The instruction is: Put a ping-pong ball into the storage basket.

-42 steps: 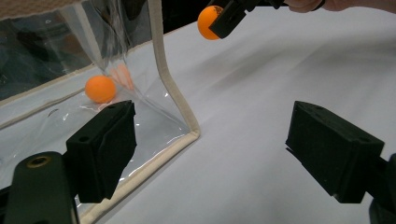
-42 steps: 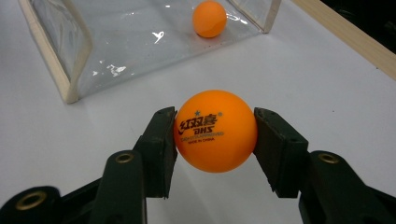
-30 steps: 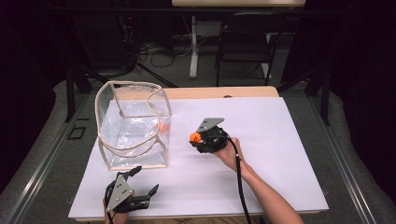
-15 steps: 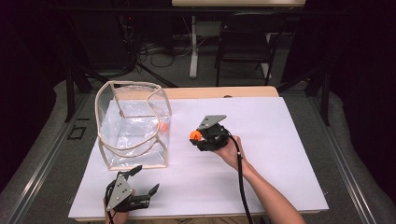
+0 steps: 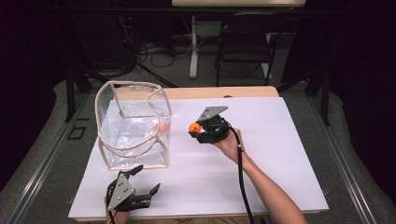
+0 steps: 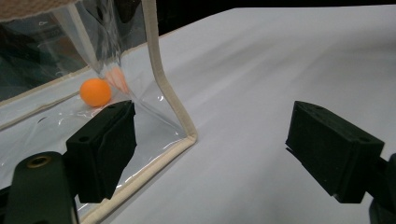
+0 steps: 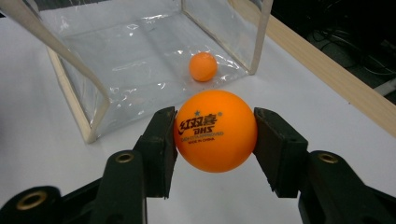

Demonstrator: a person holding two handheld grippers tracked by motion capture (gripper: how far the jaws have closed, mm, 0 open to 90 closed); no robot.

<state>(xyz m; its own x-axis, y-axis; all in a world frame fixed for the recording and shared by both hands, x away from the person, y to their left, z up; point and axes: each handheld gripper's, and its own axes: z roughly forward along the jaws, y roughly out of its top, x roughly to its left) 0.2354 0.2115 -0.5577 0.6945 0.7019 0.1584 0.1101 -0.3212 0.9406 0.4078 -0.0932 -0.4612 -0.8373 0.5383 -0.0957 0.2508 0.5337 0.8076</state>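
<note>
My right gripper (image 5: pixel 195 128) is shut on an orange ping-pong ball (image 7: pixel 215 129) with printed lettering, held a little above the white table to the right of a clear plastic bag (image 5: pixel 133 125). The bag stands open with a cream trim. A second orange ball (image 7: pixel 203 66) lies on the bag's floor, also seen through the plastic as the ball in the bag (image 6: pixel 95 92). My left gripper (image 5: pixel 145 185) rests near the table's front edge, open, with nothing between its jaws, just in front of the bag's near corner (image 6: pixel 189 138).
The white sheet (image 5: pixel 261 158) covers most of the table, with a wooden edge (image 5: pixel 224 92) at the back. A chair and table legs stand on the floor behind. My right gripper's cable (image 5: pixel 243 186) trails along the forearm.
My right gripper has risen slightly with the ball in it. The left gripper has stayed where it was.
</note>
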